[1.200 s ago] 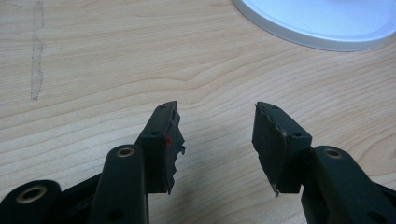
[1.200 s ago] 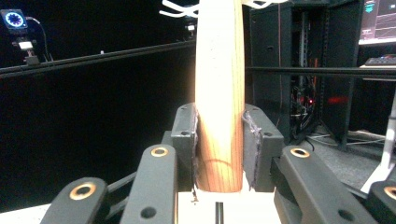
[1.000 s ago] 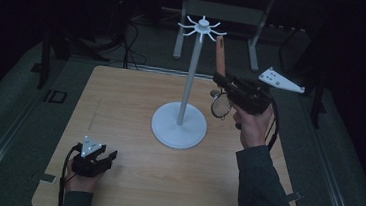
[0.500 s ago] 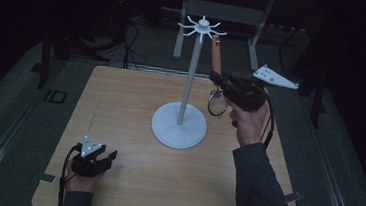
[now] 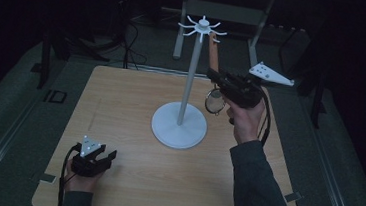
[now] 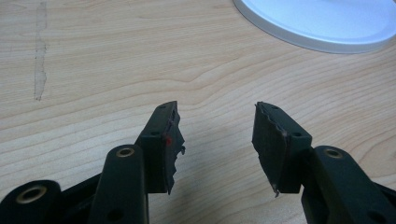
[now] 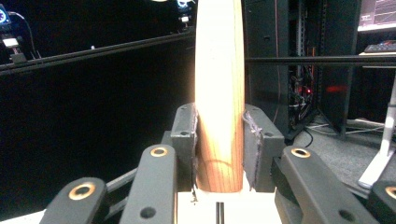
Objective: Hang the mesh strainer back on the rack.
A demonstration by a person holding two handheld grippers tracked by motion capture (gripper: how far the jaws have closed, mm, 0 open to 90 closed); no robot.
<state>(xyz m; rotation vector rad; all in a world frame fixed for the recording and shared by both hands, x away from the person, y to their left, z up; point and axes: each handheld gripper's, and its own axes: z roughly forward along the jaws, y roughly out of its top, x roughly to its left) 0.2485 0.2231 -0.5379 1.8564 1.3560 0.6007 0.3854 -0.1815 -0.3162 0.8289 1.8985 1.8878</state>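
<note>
The wooden-handled strainer [image 5: 213, 73], upper right of centre in the high view, now stands closer to the white hook stand [image 5: 188, 83], apparently nearing a hook. The right gripper [image 5: 212, 75], raised, has edged leftward, fingers [image 7: 184, 135] clamping the handle. The left gripper [image 6: 217, 140] rests low on the bench [image 5: 120, 107], fingers wide, empty.

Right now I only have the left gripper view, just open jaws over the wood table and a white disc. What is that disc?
Observer: It is the round base of a white stand with a tall pole and hooks on top.
Operator: Where is the right gripper?
Observer: The right gripper is raised beside the pole, under the hooks.
Operator: Is it holding anything?
Observer: Yes, its jaws are shut on a wooden handle.
Operator: Handle of what?
Observer: A small strainer; its round head hangs below the gripper.
</note>
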